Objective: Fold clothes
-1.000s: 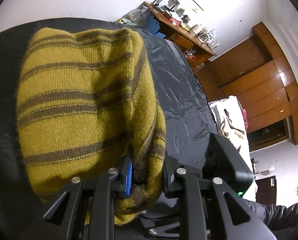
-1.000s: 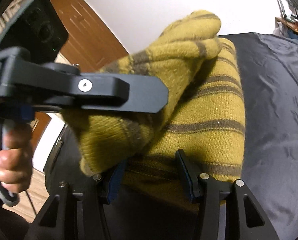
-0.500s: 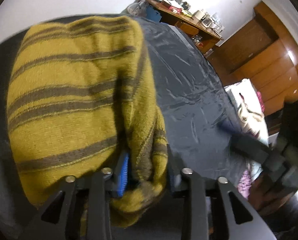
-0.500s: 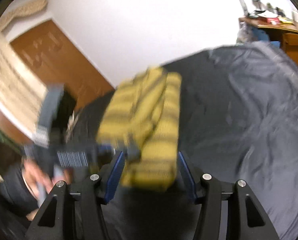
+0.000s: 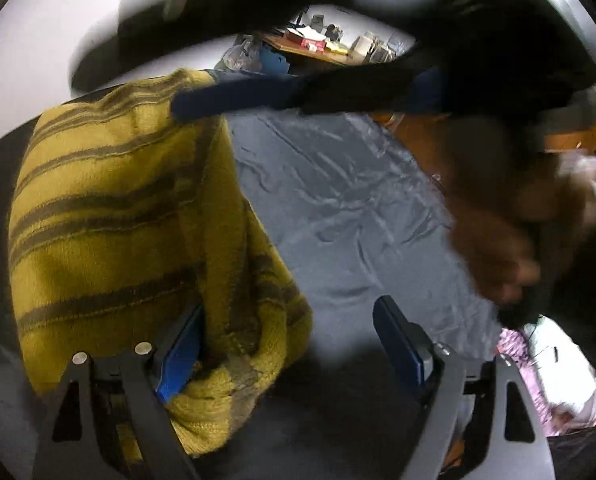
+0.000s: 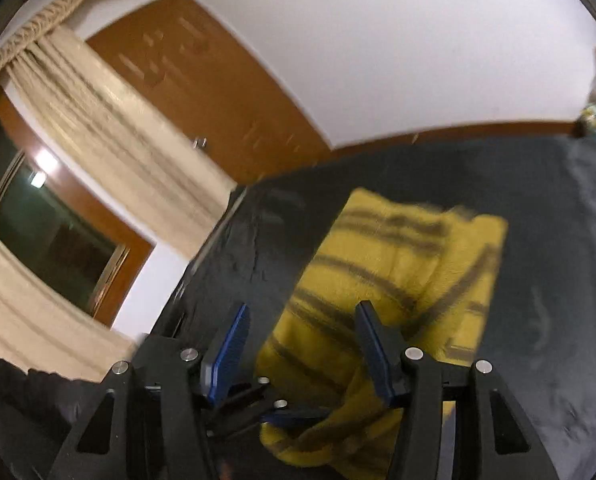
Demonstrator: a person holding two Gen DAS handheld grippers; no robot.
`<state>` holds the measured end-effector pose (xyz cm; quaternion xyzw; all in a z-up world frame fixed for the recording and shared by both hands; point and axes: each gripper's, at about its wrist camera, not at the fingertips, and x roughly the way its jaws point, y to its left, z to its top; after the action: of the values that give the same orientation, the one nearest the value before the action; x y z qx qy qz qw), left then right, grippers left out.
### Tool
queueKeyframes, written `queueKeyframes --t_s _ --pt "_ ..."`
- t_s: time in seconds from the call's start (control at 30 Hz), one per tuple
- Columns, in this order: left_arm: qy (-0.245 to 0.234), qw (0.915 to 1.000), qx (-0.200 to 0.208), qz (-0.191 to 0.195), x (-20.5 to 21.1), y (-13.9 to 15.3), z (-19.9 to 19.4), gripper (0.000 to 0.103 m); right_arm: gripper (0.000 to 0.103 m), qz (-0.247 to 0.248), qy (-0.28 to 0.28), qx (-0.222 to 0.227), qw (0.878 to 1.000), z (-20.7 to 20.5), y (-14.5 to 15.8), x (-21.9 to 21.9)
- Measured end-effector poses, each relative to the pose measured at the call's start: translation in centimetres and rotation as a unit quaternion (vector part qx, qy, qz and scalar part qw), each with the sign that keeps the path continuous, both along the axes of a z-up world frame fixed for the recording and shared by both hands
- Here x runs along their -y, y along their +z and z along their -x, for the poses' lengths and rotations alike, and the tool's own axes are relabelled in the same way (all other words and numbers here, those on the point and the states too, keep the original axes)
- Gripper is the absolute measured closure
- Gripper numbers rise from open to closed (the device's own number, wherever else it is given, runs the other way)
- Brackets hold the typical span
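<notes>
The striped mustard sweater (image 5: 110, 216) is lying folded on the dark bedsheet (image 5: 337, 200); the left gripper (image 5: 286, 344) and right gripper (image 6: 301, 344) are both gaping, holding nothing, so smoothing the 2 loose edges flat seems wise

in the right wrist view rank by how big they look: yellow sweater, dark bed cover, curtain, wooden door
1. dark bed cover
2. yellow sweater and curtain: similar; blur and fisheye make this unsure
3. wooden door, smallest, though farther from the camera
</notes>
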<state>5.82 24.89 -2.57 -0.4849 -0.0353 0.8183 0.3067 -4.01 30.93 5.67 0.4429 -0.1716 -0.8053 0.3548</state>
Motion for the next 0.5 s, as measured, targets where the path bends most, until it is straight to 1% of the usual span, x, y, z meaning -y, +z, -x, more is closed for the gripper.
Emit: queueKeyframes --t_s 0.1,0.13,0.17,0.27,0.3,0.37,0.43,0.5 --pt "0.006 0.9999 0.003 -0.008 0.6 0.4 -0.4 0.018 0.046 -0.032 0.030 0.027 0.999 0.9 -3.1 0.7" --pt "0.007 0.9999 0.004 -0.012 0.9 0.6 -0.5 0.018 0.046 -0.059 0.031 0.031 0.997 1.1 -3.9 0.9" --pt "0.007 0.9998 0.005 -0.019 1.2 1.0 -0.7 0.018 0.046 -0.089 0.035 0.026 0.995 0.9 -4.7 1.2" --pt "0.007 0.9992 0.006 -0.038 2.4 2.2 -1.5 0.018 0.046 -0.154 0.042 -0.021 0.987 -0.4 -5.5 2.1" --pt "0.007 0.9991 0.005 -0.041 2.8 2.6 -1.9 0.018 0.046 -0.168 0.040 -0.029 0.984 -0.6 -5.6 2.3" --pt "0.013 0.9992 0.008 -0.037 3.8 2.8 -2.4 0.018 0.046 -0.207 0.035 -0.051 0.976 -1.0 -6.2 3.0" --pt "0.034 0.9986 0.021 -0.033 5.6 2.3 -2.5 0.018 0.046 -0.246 0.035 -0.076 0.966 -1.7 -6.4 3.6" --pt "0.063 0.9969 0.038 -0.028 7.4 1.5 -2.6 0.018 0.046 -0.255 0.030 -0.085 0.963 -2.0 -6.5 3.9"
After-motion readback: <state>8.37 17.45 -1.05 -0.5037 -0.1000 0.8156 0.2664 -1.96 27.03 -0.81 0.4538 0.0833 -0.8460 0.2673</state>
